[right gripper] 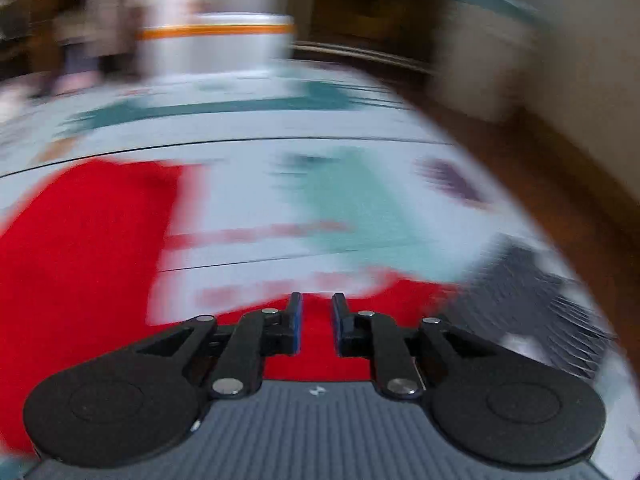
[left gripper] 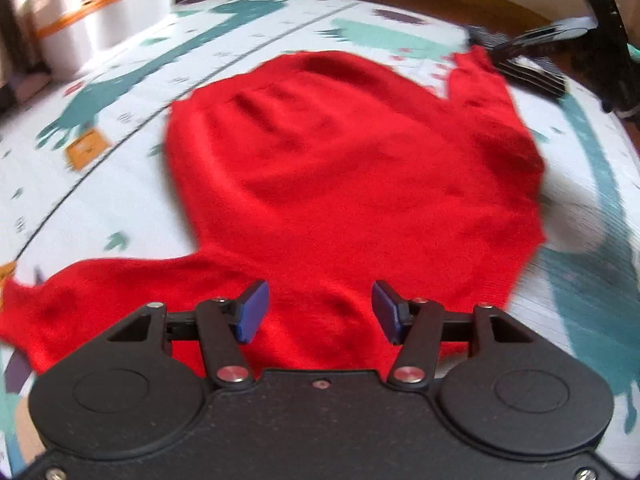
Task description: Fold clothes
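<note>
Both jaws are standing apart, gripping nothing: left gripper over the red sweater, right gripper over its sleeve; closing now risks bunching extra layers.

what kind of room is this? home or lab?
Probably a home, working at floor level. A red sweater lies spread on a children's play mat printed with dinosaurs, a white storage bin with an orange band stands beside it, and wooden flooring borders the mat.
</note>
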Demonstrator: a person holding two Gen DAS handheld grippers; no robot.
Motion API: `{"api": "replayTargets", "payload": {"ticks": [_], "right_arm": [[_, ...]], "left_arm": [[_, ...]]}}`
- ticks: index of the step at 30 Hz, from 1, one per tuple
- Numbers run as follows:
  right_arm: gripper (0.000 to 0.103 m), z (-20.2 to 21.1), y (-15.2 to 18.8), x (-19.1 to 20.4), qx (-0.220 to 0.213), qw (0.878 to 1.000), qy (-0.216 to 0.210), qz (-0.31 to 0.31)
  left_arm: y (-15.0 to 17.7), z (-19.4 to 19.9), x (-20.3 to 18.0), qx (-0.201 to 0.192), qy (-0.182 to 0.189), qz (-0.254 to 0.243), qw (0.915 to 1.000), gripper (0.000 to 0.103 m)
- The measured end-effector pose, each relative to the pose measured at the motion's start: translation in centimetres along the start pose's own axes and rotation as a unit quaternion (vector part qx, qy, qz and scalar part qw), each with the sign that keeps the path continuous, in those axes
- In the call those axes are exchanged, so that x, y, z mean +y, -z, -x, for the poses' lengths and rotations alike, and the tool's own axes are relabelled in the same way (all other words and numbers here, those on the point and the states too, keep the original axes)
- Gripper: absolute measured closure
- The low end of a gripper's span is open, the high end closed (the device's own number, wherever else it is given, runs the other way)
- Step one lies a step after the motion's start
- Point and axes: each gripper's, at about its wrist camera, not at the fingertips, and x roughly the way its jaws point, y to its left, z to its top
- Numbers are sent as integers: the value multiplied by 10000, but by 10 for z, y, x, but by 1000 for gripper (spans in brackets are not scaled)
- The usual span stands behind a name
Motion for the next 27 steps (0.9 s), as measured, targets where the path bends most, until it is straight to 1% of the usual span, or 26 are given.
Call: {"api": "replayTargets", "payload": {"ticks": [2, 3, 4, 6, 10, 11, 13, 14, 16, 18, 19, 20, 21, 23, 24, 26, 27], "right_arm": [[83, 5, 10, 37, 69, 9957, -702, 605], [84, 7, 17, 55, 128, 9899, -1013, 981], [84, 7, 24, 71, 200, 9831, -1254, 1321], [84, 5, 38, 92, 406, 9712, -1517, 1791], [82, -4, 54, 109, 959, 9587, -1934, 1851], [82, -3, 53, 114, 1010, 9571, -2020, 1815], [83, -1, 53, 131, 1031, 9490, -2192, 2020], [83, 0, 54, 139, 1040, 9458, -2247, 2100], [83, 2, 52, 152, 1075, 9433, -2284, 2158], [83, 5, 47, 158, 1144, 9396, -2359, 2202], [84, 9, 45, 160, 1107, 9385, -2394, 2230], [84, 16, 44, 159, 976, 9388, -2411, 2259], [84, 22, 42, 156, 860, 9400, -2384, 2283], [84, 33, 40, 151, 622, 9442, -2228, 2346], [84, 35, 40, 147, 522, 9480, -2094, 2339], [84, 32, 43, 135, 452, 9557, -1818, 2268], [84, 29, 48, 129, 543, 9571, -1780, 2220]], "left_arm": [[4, -4, -7, 110, 146, -66, 9998, 47], [7, -8, -9, 244, 181, -93, 9995, 47], [10, -12, -10, 415, 152, -125, 9989, 46], [14, -11, -4, 499, 171, -120, 9985, 45], [21, -4, 9, 687, 174, -220, 9972, 45], [24, -1, 12, 722, 152, -323, 9968, 45], [27, 3, 18, 822, 155, -313, 9960, 45], [28, 5, 20, 874, 162, -287, 9956, 45], [30, 9, 23, 964, 138, -304, 9948, 46], [29, 14, 20, 971, 38, -309, 9948, 50], [29, 18, 17, 858, -13, -273, 9959, 50], [28, 23, 13, 687, -20, -215, 9974, 50], [26, 27, 8, 529, 35, -140, 9985, 50], [23, 34, -7, 252, 257, -3, 9994, 50], [22, 33, -15, 206, 386, 12, 9990, 53], [21, 26, -31, 252, 597, -53, 9979, 54], [22, 20, -37, 360, 640, -152, 9972, 58]]}}
